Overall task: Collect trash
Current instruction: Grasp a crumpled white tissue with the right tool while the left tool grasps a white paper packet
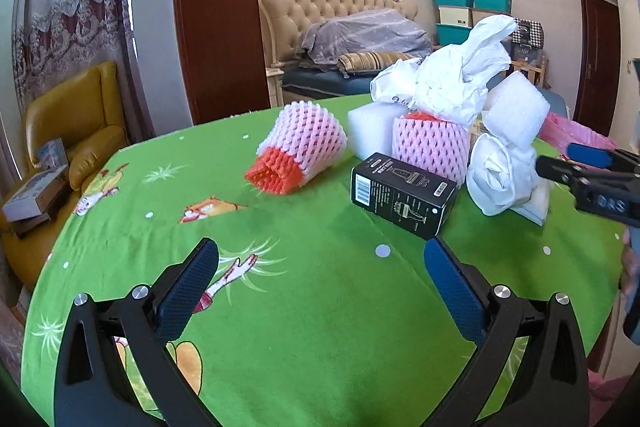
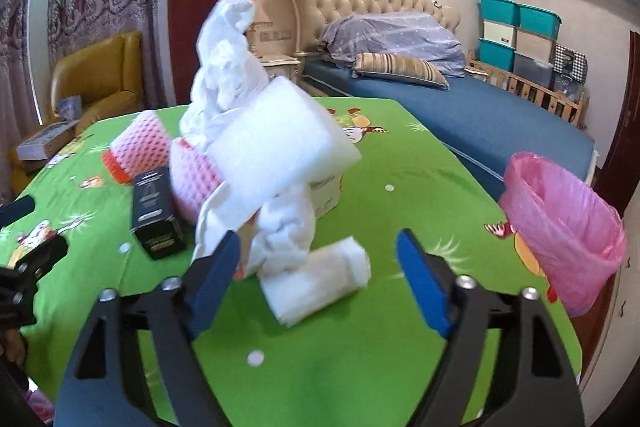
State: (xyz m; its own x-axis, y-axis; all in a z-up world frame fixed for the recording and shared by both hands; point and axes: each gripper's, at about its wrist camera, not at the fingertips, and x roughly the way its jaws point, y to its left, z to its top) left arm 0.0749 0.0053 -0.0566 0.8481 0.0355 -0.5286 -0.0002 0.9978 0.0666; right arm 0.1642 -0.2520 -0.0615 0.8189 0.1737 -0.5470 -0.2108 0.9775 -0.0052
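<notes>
Trash is piled on the green tablecloth (image 1: 304, 315): a pink-and-orange foam fruit net (image 1: 298, 155) on its side, a second pink net (image 1: 430, 147), a black carton (image 1: 404, 193), white foam blocks (image 1: 370, 125), and a crumpled white plastic bag (image 1: 452, 83). My left gripper (image 1: 320, 255) is open over bare cloth, the carton just beyond its right fingertip. My right gripper (image 2: 320, 247) is open around a white wad of wrapping (image 2: 320, 279); its pads stand apart from it. A large foam block (image 2: 280, 151) leans above. A pink-lined bin (image 2: 560, 227) stands at the table's right edge.
The table's edge curves close on the left and right. Beyond it are a yellow armchair (image 1: 80, 123) with boxes, a bed (image 2: 460, 107) with a tufted headboard, and stacked teal storage bins (image 2: 516, 27). A small cardboard box (image 2: 326, 197) sits behind the pile.
</notes>
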